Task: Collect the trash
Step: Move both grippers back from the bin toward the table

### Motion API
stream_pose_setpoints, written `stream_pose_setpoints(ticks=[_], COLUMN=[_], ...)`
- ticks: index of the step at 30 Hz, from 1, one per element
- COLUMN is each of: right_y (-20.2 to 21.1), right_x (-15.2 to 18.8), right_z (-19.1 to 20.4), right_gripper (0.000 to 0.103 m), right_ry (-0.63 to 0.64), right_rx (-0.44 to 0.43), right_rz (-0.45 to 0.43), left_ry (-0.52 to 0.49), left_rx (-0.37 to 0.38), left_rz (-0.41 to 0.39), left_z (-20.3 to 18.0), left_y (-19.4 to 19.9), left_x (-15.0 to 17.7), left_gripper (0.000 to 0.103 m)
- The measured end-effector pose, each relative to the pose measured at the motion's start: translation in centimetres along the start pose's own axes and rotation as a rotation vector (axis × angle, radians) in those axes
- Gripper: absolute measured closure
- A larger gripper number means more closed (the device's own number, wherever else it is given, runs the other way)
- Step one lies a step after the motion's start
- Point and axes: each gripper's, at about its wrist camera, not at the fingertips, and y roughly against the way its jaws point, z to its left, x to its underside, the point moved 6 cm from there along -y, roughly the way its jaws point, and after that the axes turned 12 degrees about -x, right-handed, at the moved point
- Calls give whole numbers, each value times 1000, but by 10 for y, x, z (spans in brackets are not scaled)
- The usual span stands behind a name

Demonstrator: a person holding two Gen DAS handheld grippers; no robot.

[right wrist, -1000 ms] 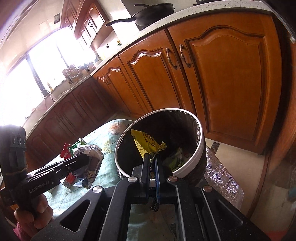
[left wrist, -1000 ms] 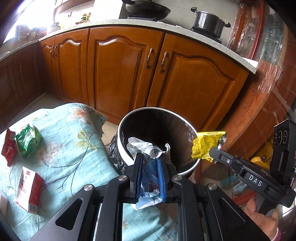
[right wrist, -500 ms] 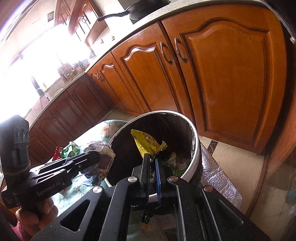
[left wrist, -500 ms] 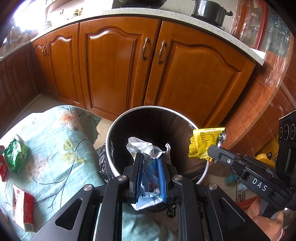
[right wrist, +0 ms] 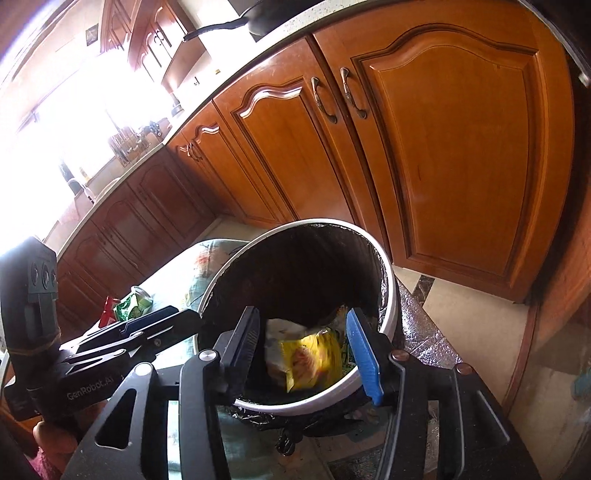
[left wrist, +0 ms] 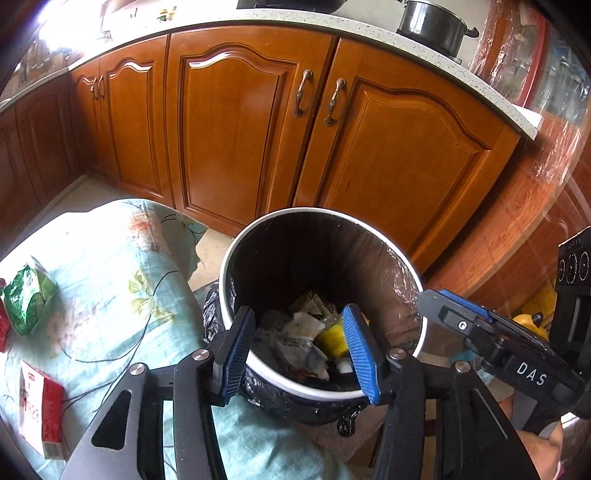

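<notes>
A white-rimmed bin (left wrist: 321,213) with a black liner stands on the floor beside a table. My left gripper (left wrist: 298,314) hangs over its near rim with its jaws opening and nothing between the pads. The crumpled silver wrapper (left wrist: 295,338) lies on the trash inside. My right gripper (right wrist: 302,315) is also over the bin (right wrist: 390,295), its jaws opening. The yellow packet (right wrist: 310,360) shows blurred below them inside the bin, touching neither pad. Each gripper shows in the other's view: right gripper (left wrist: 430,298), left gripper (right wrist: 183,318).
The table has a pale blue floral cloth (left wrist: 110,266). On it lie a green packet (left wrist: 27,299), a red-and-white carton (left wrist: 40,406) and a red packet (right wrist: 108,306). Wooden kitchen cabinets (left wrist: 240,129) stand close behind the bin. A pot (left wrist: 432,24) sits on the counter.
Both grippers have opened. The crumpled wrapper left the left jaws and the yellow packet left the right jaws; both are now down in the bin. The left gripper moved closer over the bin.
</notes>
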Motion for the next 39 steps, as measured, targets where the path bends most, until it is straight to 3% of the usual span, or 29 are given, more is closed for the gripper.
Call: stream_pose_setpoints(ticks=[5, 10, 23, 39], right_y=[10, 15, 1, -52], right_x=[7, 21, 72, 118], right_z=[8, 21, 87, 168], right_gripper=[29, 16, 13, 13], right_ry=[-1, 0, 28, 98], right_rx=[-13, -23, -120, -202], right_rz=[-24, -29, 46, 182], left_ry=[39, 74, 184, 366], left_rx=[3, -14, -68, -193], left_rz=[-13, -11, -5, -24], left_z=[16, 39, 104, 207], left_y=[17, 33, 92, 154], left_x=[16, 42, 109, 167], left_gripper=[50, 49, 48, 48])
